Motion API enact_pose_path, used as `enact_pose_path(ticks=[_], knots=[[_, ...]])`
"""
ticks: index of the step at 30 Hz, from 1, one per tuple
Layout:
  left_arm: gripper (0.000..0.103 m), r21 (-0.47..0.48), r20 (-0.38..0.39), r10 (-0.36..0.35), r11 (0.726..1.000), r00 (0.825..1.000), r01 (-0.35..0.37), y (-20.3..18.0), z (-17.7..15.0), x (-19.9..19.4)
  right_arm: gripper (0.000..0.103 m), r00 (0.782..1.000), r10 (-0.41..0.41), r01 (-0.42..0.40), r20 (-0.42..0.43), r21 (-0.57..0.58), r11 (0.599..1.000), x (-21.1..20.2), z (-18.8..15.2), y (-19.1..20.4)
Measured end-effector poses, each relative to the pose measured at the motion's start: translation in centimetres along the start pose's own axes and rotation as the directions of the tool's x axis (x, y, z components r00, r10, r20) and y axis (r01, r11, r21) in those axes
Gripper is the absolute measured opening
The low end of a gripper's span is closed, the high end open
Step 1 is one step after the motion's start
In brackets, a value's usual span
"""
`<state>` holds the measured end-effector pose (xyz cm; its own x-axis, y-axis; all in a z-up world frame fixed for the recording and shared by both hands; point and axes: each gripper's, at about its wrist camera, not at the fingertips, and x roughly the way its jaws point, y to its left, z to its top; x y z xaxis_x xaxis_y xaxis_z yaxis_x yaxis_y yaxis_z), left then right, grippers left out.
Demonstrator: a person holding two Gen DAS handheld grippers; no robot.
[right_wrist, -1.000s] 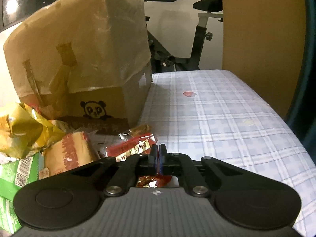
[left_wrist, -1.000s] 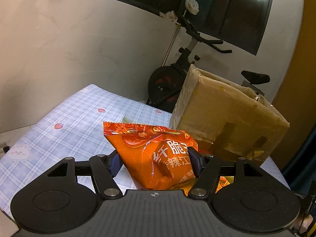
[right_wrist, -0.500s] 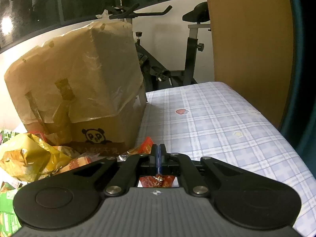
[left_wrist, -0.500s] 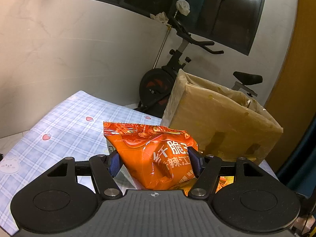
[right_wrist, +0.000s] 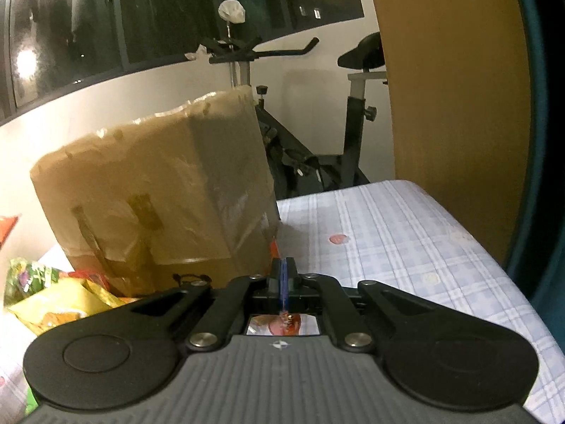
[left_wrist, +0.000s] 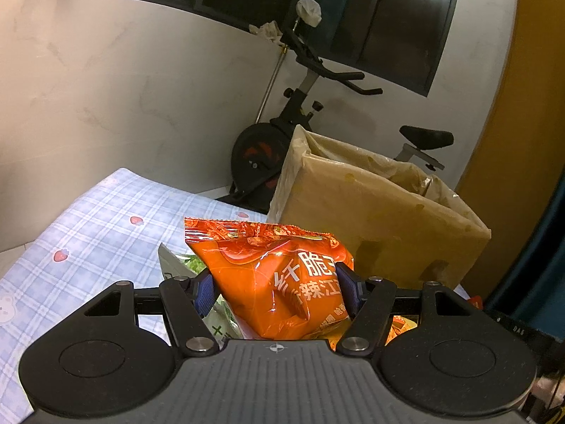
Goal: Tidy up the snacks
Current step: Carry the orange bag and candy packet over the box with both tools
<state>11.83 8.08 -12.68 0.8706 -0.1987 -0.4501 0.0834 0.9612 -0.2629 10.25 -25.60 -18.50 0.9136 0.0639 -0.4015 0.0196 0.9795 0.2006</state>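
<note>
The left gripper [left_wrist: 273, 288] is clamped on an orange snack bag [left_wrist: 272, 275], its blue pads pressing the bag's two sides; the bag stands upright between them, its long axis running up and away from the camera. Just beyond and to the right of it is the open-topped cardboard box [left_wrist: 370, 219], whose mouth lies above and ahead of the bag, so the bag must likely travel up, forward and rightward to clear the near rim. The right gripper [right_wrist: 282, 275] has its jaws together on what looks like the thin edge of a small red packet [right_wrist: 284, 323], mostly hidden beneath. From that side the box [right_wrist: 159, 190] sits ahead and to the left, its rim above the gripper. The left gripper appears nearer the opening.
</note>
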Motion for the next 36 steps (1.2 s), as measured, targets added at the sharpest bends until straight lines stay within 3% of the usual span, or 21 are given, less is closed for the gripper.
enact_pose_path(ticks=[13,26,32,36], knots=[[0.069,0.024,0.060,-0.052,0.998,0.997,0.051,-0.8,1.6,-0.7,0.000,0.990,0.065,-0.063,0.125,-0.022,0.998,-3.4,4.2,1.9],[0.069,0.093,0.151,-0.157,0.985,0.976,0.144,-3.6,5.1,-0.7,0.000,0.941,0.175,-0.163,0.289,-0.067,0.984,-5.8,11.2,4.9],[0.069,0.119,0.175,-0.177,0.980,0.969,0.157,-5.1,6.6,0.6,0.000,0.920,0.235,-0.211,0.312,-0.108,0.971,-4.7,13.7,6.7],[0.069,0.129,0.174,-0.183,0.978,0.968,0.162,-6.0,6.7,1.4,0.000,0.931,0.241,-0.203,0.274,-0.160,0.966,-3.2,13.8,7.7]])
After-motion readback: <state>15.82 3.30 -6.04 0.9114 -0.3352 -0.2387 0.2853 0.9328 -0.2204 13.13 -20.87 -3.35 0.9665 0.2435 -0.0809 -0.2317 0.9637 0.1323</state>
